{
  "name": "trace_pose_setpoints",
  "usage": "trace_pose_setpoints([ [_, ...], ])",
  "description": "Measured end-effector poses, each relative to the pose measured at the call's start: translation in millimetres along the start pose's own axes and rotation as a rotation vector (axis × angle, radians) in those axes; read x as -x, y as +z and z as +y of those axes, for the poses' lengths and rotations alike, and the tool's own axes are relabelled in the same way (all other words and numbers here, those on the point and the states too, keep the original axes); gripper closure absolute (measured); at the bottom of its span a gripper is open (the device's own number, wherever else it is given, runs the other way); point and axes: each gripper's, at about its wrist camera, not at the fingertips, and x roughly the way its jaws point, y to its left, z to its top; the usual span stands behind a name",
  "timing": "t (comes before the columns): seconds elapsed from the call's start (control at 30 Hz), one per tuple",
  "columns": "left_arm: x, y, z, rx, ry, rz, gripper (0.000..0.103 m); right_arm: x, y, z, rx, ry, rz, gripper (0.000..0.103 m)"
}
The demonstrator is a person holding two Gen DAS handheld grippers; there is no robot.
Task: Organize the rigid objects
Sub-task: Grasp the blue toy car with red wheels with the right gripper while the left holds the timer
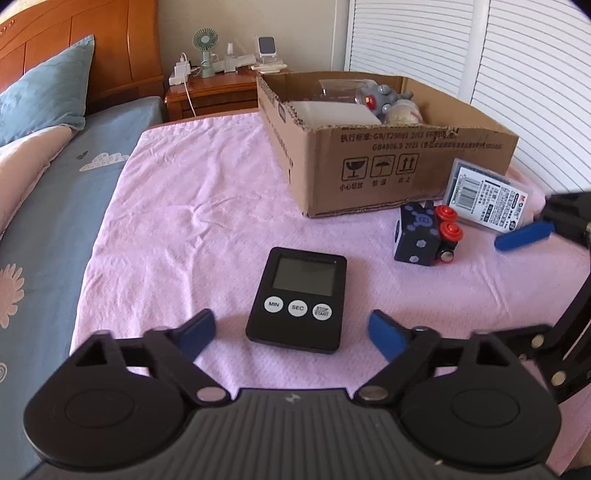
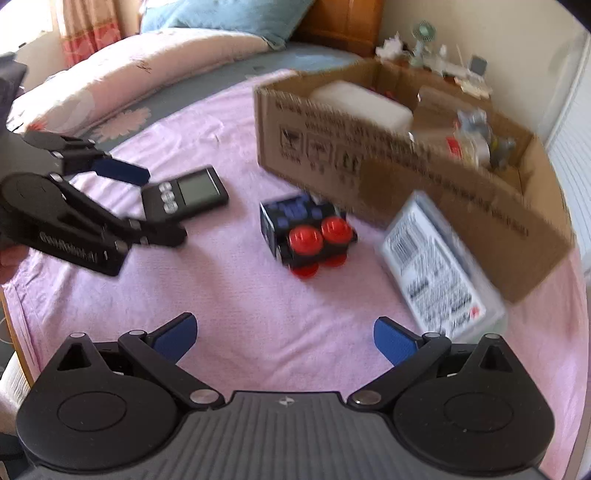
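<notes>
Left gripper, jaws spread, empty, above a black rectangular digital timer lying on pink cloth; right gripper likewise spread, holding nothing.

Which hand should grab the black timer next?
Probably left. The left tongs are open with the black timer lying right before them, while the right tongs face the toy train.

A bed with a carved orange-brown wooden headboard carries a blue-grey pillow and a wrinkled pink cloth. A matching wooden nightstand stands against the cream wall, beside white louvred doors in daylight.
</notes>
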Motion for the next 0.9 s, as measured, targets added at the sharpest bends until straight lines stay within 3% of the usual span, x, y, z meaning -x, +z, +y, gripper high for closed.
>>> trace_pose_setpoints([
  [0.07, -1, -2, 0, 0.004, 0.004, 0.004, 0.000, 4, 8, 3, 0.032, -0.011, -0.041, 0.000],
  [0.3, 0, -6, 1, -0.004, -0.004, -0.009, 0.001, -8, 38, 2, 0.129, -0.009, -0.081, 0.000],
  [0.6, 1, -7, 2, -0.014, -0.010, -0.006, 0.000, -38, 54, -3, 0.182, -0.009, -0.049, 0.020],
  [0.77, 1, -6, 2, -0.014, -0.008, -0.004, 0.000, -35, 54, -5, 0.154, 0.014, -0.037, 0.038],
  [0.9, 0, -6, 2, -0.016, -0.009, -0.007, 0.000, -26, 45, -4, 0.122, 0.013, -0.018, 0.044],
])
